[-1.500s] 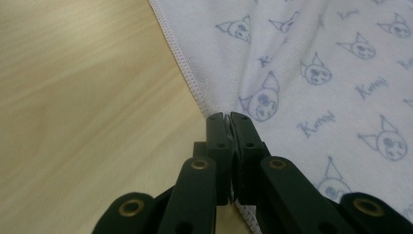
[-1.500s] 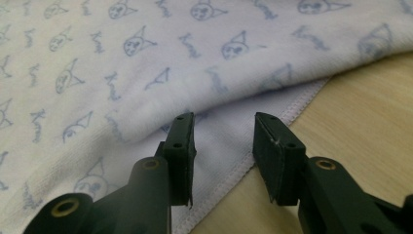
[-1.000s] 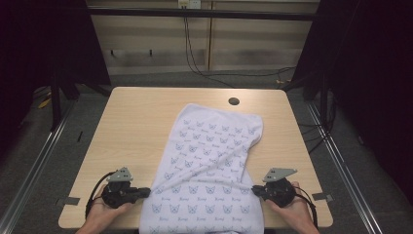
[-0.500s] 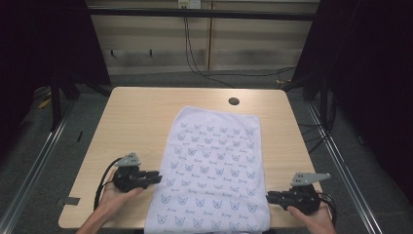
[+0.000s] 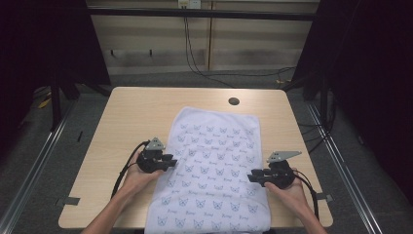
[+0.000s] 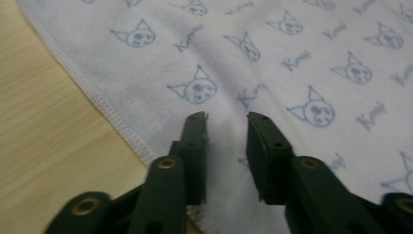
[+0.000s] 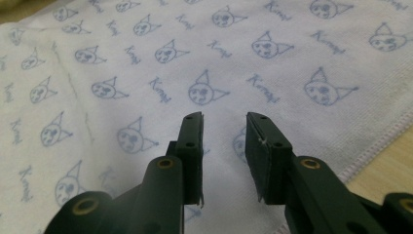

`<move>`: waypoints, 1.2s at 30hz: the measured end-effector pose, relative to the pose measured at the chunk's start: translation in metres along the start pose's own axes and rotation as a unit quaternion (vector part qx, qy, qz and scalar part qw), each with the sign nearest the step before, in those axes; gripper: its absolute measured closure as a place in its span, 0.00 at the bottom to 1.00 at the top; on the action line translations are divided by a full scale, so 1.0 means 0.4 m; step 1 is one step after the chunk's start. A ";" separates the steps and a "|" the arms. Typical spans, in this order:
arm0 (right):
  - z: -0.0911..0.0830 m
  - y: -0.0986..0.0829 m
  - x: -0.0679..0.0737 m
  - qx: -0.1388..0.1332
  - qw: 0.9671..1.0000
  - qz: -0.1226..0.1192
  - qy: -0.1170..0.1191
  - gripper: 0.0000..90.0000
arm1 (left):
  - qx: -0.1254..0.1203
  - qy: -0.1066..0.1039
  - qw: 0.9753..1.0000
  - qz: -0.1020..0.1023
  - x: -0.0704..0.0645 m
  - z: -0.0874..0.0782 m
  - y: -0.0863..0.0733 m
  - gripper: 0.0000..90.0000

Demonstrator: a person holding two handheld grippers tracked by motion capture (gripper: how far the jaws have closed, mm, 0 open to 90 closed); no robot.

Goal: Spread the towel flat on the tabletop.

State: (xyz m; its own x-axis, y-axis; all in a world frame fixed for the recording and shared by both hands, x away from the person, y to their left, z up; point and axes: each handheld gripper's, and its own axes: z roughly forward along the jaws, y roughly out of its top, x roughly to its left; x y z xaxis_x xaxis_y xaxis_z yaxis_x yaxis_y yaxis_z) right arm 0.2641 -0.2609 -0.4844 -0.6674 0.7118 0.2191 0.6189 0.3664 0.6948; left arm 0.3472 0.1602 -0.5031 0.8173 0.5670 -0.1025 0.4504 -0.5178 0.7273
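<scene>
White cloth with a pale blue print, the towel (image 5: 214, 170) is lying flat on the wooden bench (image 5: 126, 112). Its long axis is running from the near edge of the bench toward the far side, and it is leaning a little to the right as it goes far. Its far short edge is ending just before the small dark hole (image 5: 234, 101) in the bench top, and its near short edge is hanging over the near edge of the bench.

The left tongs (image 5: 170, 162) are sitting at the left long edge of the towel, about halfway along it, and are pointing to the right across the cloth. In the left gripper view the left tongs (image 6: 227, 134) are standing a little apart, with the towel (image 6: 272, 58) lying under the gap and the stitched hem passing just on the left of them; nothing is being pinched.

The right tongs (image 5: 252, 176) are sitting at the right long edge and are pointing to the left. In the right gripper view the right tongs (image 7: 224, 134) are also narrowly apart over the towel (image 7: 160, 73), holding nothing.
</scene>
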 end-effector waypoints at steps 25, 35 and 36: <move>0.135 0.103 -0.077 0.004 0.998 -0.018 -0.054 0.65 | -0.031 0.017 0.994 -0.101 0.078 -0.055 -0.046 0.67; 0.104 0.067 -0.057 0.026 0.999 -0.039 -0.026 0.97 | -0.020 0.027 0.999 -0.042 0.036 -0.045 -0.045 0.65; 0.096 0.061 -0.052 0.029 0.998 -0.039 -0.026 0.97 | -0.020 0.022 0.999 -0.039 0.030 -0.050 -0.051 0.67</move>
State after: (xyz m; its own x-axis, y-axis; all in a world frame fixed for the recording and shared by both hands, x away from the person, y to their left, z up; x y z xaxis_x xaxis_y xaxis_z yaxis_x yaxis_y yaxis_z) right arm 0.3088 -0.2438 -0.4984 -0.6928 0.7093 0.1297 0.5904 0.4548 0.6667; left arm 0.3408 0.1901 -0.5057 0.7633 0.6327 -0.1308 0.4965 -0.4449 0.7453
